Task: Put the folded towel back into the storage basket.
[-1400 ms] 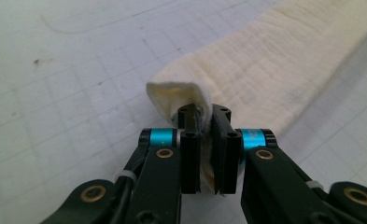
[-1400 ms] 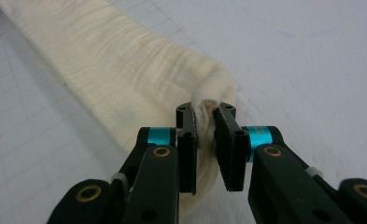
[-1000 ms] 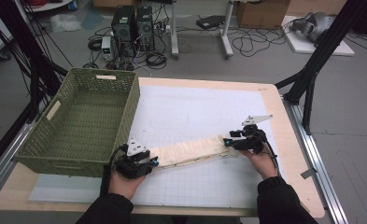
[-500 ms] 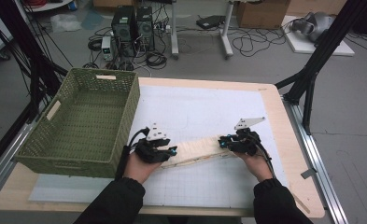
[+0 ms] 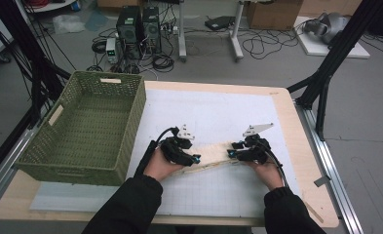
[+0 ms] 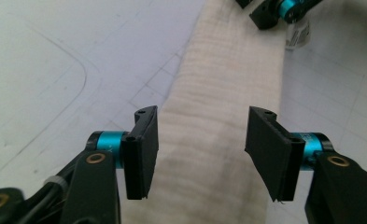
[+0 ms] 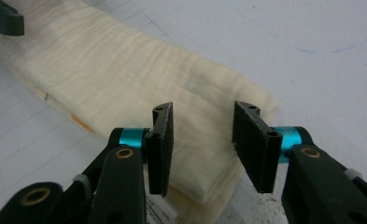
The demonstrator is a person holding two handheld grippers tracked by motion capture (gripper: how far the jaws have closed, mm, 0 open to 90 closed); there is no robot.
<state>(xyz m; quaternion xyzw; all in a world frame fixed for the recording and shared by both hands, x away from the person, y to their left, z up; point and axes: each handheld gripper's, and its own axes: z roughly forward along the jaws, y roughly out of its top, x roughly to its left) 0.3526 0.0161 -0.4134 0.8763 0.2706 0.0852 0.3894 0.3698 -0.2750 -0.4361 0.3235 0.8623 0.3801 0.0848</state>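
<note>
Cloth position: the folded cream cloth [image 5: 213,155] lies as a long strip on the white gridded mat [image 5: 218,114], between both hands, right of the green wicker basket [image 5: 89,126].
Left gripper [image 6: 201,140]: I see its jaws apart, just opened wider, cloth beneath them, not pinched.
Right gripper [image 7: 203,140]: jaws apart over the cloth's end, just reopening (no grip).
Risk: if I close on the top layer only, the fold could unravel or skew.
Writing: a small tag [image 7: 158,211] peeks out under the cloth; unreadable.
</note>
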